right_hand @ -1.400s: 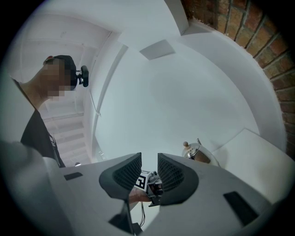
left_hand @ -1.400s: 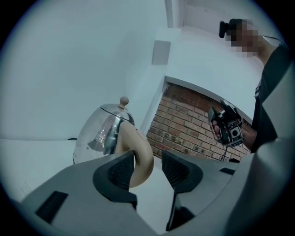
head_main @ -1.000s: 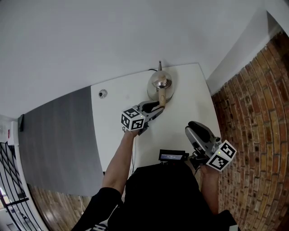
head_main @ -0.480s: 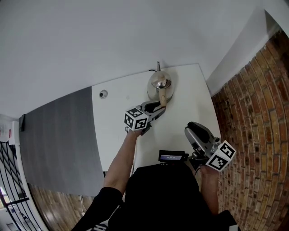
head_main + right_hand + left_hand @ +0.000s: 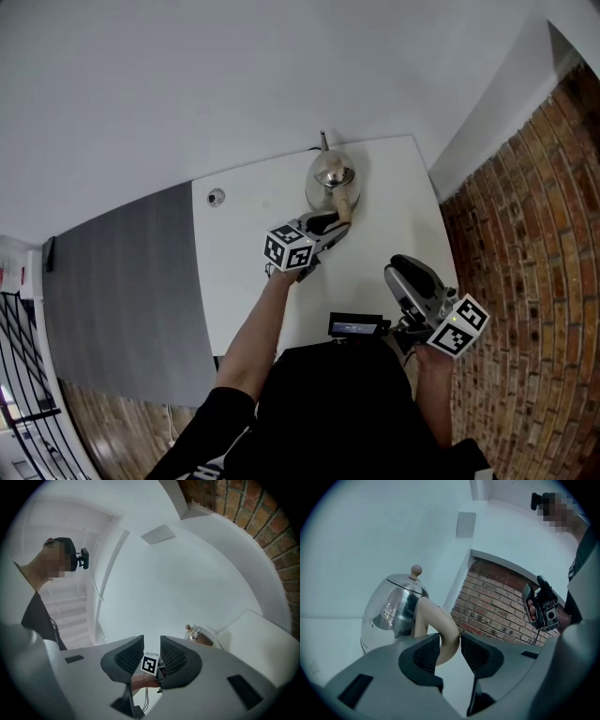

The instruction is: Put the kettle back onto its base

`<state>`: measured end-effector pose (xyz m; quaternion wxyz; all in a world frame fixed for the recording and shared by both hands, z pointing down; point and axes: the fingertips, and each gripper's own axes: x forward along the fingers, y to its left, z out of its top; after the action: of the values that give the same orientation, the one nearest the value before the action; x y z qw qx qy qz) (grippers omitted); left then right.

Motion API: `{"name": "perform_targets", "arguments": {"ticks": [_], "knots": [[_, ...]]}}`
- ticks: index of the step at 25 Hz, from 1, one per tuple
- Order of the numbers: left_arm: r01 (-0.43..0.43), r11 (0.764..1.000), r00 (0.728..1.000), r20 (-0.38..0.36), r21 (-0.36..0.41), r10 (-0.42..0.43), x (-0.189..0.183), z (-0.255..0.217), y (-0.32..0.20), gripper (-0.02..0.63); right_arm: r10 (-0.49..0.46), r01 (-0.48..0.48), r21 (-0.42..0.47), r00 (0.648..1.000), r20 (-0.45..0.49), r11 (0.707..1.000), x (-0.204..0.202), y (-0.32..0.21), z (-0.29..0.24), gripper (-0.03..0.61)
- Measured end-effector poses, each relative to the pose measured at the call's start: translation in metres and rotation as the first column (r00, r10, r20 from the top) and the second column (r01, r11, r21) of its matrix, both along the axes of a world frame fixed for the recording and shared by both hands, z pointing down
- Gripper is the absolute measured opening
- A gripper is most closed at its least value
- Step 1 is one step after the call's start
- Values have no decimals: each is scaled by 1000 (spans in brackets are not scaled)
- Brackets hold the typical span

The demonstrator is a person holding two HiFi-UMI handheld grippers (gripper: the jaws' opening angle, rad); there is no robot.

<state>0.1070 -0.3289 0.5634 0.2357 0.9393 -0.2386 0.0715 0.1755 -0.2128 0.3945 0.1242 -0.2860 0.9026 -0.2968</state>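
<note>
Now, with the left gripper (image 5: 330,223) clamped on the tan handle (image 5: 440,630) of the kettle (image 5: 330,173) at the head view's upper middle, hold it upright and lower it squarely, since no base shows, while the right gripper (image 5: 405,267) hangs open and empty at lower right.

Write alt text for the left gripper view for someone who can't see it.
The left gripper clamps its jaws on the tan handle of a steel kettle with a knobbed lid. A white wall rises behind it and a brick wall stands to the right.
</note>
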Motion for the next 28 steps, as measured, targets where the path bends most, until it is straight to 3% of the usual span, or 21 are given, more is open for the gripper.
{"name": "perform_targets", "arguments": {"ticks": [28], "knots": [[-2,1000,1000,20,-2,2,1,2,4,140,-49,50,-30,998,39,998,11,-15,12,114]]}}
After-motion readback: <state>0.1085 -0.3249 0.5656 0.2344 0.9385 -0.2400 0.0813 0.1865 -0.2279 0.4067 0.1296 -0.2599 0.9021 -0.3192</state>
